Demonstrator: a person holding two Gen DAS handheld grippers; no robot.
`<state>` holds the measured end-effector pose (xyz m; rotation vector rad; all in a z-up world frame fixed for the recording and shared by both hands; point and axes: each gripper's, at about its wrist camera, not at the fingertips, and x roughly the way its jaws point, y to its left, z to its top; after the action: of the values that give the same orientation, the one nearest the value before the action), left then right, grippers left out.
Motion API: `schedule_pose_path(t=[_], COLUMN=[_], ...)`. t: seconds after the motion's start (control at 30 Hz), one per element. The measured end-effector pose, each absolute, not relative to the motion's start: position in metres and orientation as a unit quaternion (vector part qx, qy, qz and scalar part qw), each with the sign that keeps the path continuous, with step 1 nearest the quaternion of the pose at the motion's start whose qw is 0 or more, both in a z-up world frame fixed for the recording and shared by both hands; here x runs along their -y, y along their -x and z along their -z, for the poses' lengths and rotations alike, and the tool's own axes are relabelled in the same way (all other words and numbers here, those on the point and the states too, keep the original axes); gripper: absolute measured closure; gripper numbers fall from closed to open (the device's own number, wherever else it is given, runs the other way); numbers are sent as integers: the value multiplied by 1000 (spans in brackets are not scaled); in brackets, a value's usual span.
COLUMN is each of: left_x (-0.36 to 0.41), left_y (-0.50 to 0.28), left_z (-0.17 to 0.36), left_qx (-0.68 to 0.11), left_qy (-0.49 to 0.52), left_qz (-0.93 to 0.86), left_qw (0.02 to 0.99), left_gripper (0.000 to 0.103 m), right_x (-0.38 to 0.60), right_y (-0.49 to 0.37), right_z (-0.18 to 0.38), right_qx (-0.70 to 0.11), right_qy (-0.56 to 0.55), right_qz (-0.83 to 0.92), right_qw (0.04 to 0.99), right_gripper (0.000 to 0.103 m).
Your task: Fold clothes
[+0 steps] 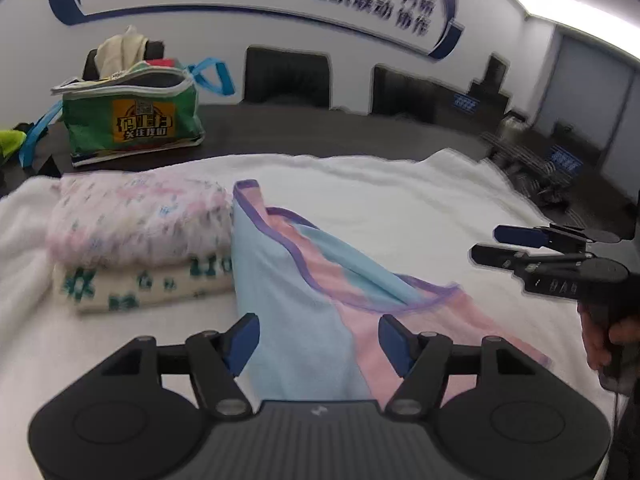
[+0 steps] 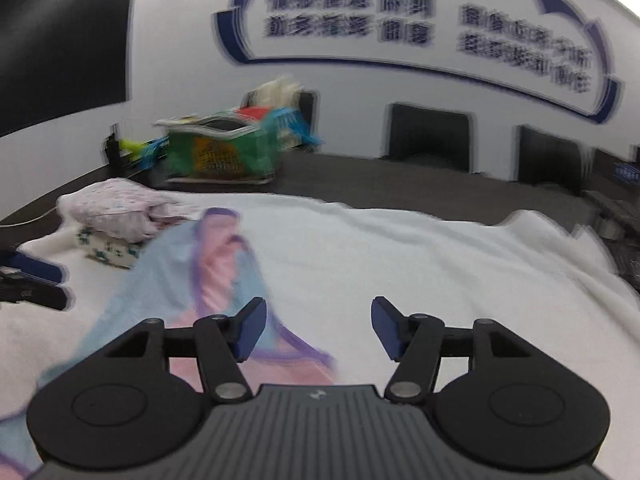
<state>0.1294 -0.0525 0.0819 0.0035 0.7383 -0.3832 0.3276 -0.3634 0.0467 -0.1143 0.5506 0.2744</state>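
A light blue and pink garment with purple trim lies rumpled on the white blanket. My left gripper hangs open just above its near part, and the cloth shows between the fingers without being pinched. My right gripper is open too, over the garment's right edge and the bare blanket. In the left wrist view the right gripper comes in from the right, held by a hand. The left gripper shows at the left edge of the right wrist view.
A folded stack sits left of the garment: a pink floral piece on a white and green one. Behind it on the dark table stands a green bag stuffed with clothes. Black chairs line the far wall.
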Motion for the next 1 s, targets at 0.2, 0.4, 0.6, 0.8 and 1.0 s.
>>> schedule_pose_path(t=[0.2, 0.4, 0.6, 0.8, 1.0], left_x=[83, 74, 59, 87, 65], left_y=[-183, -188, -182, -206, -187], left_z=[-62, -43, -36, -26, -44], left_qx=[-344, -325, -313, -323, -299], left_qy=[-42, -15, 4, -68, -9], left_qz=[128, 148, 180, 124, 93], left_qw=[929, 934, 932, 936, 950], left_gripper=[39, 40, 39, 39, 102], right_x=[307, 327, 394, 367, 319], right_y=[-400, -416, -415, -427, -467], right_z=[-8, 6, 0, 4, 23], right_qx=[-322, -327, -341, -338, -354], right_qy=[125, 74, -4, 11, 52], right_qz=[-164, -97, -60, -206, -233], right_qw=[924, 937, 938, 918, 904], right_gripper=[46, 103, 99, 41, 50])
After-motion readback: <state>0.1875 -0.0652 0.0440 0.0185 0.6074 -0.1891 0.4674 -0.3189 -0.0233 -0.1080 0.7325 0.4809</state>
